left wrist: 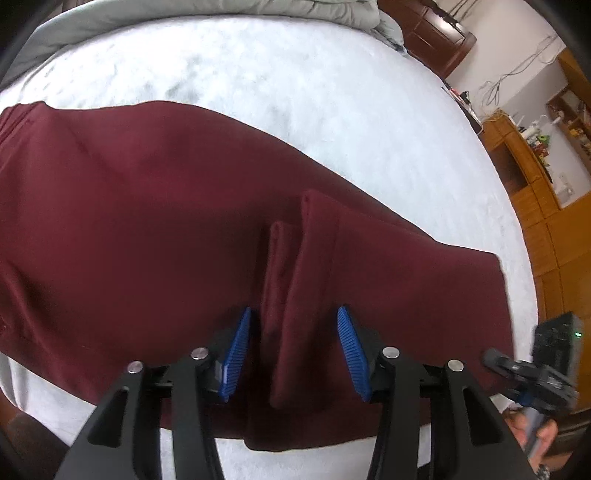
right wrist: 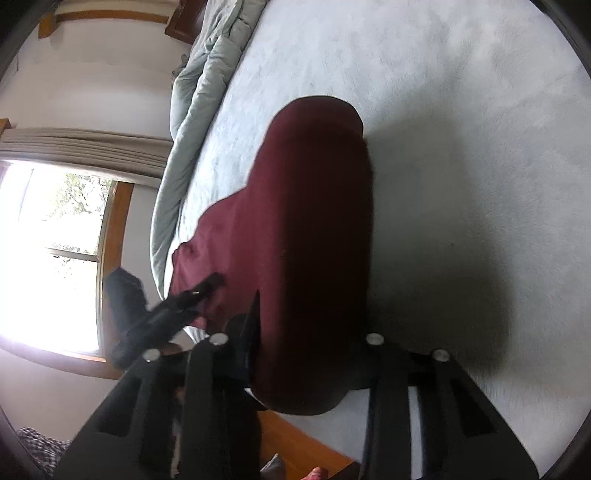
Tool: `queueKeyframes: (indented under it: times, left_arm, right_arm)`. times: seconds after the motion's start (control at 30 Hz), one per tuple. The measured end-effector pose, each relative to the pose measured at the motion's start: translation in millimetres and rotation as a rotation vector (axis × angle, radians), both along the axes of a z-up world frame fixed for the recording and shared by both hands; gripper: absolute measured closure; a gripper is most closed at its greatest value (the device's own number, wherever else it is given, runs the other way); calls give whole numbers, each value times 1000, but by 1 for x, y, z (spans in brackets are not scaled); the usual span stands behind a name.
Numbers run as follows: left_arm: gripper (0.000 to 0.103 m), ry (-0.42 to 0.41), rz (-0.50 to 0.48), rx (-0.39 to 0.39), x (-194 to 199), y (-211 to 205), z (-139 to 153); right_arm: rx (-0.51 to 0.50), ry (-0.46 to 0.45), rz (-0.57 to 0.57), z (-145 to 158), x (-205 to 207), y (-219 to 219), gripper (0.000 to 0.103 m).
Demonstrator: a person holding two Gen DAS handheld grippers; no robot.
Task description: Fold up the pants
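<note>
Maroon pants (left wrist: pixel 147 229) lie spread on a white bed (left wrist: pixel 258 74), waistband at far left, leg hems at right. My left gripper (left wrist: pixel 295 354) is open, its blue pads (left wrist: pixel 236 354) on either side of a raised pleat of the cloth near the front edge. In the right wrist view the pants (right wrist: pixel 306 240) fill the space between the fingers; the right gripper (right wrist: pixel 310 354) looks open around the leg end, fingertips hidden by cloth. The right gripper also shows in the left wrist view (left wrist: pixel 532 373). The left gripper shows blurred in the right wrist view (right wrist: pixel 173 310).
A grey duvet (left wrist: pixel 221 14) is bunched along the bed's far side, also in the right wrist view (right wrist: pixel 199 92). Wooden cabinets and shelves (left wrist: pixel 535 192) stand right of the bed. A window (right wrist: pixel 48 258) is on the wall at left.
</note>
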State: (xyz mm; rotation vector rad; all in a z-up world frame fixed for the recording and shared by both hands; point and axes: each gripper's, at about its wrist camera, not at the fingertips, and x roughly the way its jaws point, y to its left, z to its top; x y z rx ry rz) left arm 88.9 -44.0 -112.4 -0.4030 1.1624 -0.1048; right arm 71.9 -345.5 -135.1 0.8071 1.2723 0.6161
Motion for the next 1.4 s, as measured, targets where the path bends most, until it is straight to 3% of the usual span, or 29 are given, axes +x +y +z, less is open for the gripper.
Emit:
queueKeyframes:
  times: [0.17, 0.3, 0.4, 0.47, 0.53, 0.67, 0.83, 1.0, 1.1, 1.2, 1.3, 1.4]
  left_arm:
    - [52, -19, -43, -10, -4, -10, 4]
    - [48, -46, -81, 50, -5, -16, -6]
    - [48, -80, -116, 84, -7, -18, -6]
    - [48, -80, -113, 74, -8, -15, -1]
    - [49, -80, -93, 62, -9, -8, 6]
    - [47, -111, -63, 68, -17, 18, 23]
    - [46, -93, -25, 27, -20, 30, 28]
    - [46, -58, -66, 107, -7, 3, 21]
    - [43, -18, -92, 141, -2, 0, 3]
    - [37, -29, -103, 148, 1, -5, -5]
    - [37, -21, -109, 130, 3, -1, -3]
    - [39, -24, -85, 96, 4, 11, 7]
  right_arm:
    - [-128, -84, 5, 44, -15, -2, 75]
    - [-257, -9, 8, 9, -18, 1, 74]
    - [-237, 20, -14, -7, -20, -2, 72]
    - [-269, -9, 1, 6, -24, -1, 66]
    - [-342, -46, 18, 22, -27, 4, 53]
    - [-449, -133, -4, 58, -37, 4, 53]
    - [-432, -251, 27, 94, -33, 32, 53]
    - [-524, -245, 132, 75, -18, 84, 54]
    - [-554, -188, 150, 48, -13, 88, 56]
    - [-569, -153, 139, 26, -8, 90, 56]
    - [-533, -137, 128, 26, -5, 85, 52]
    - [-479, -165, 103, 45, -7, 81, 50]
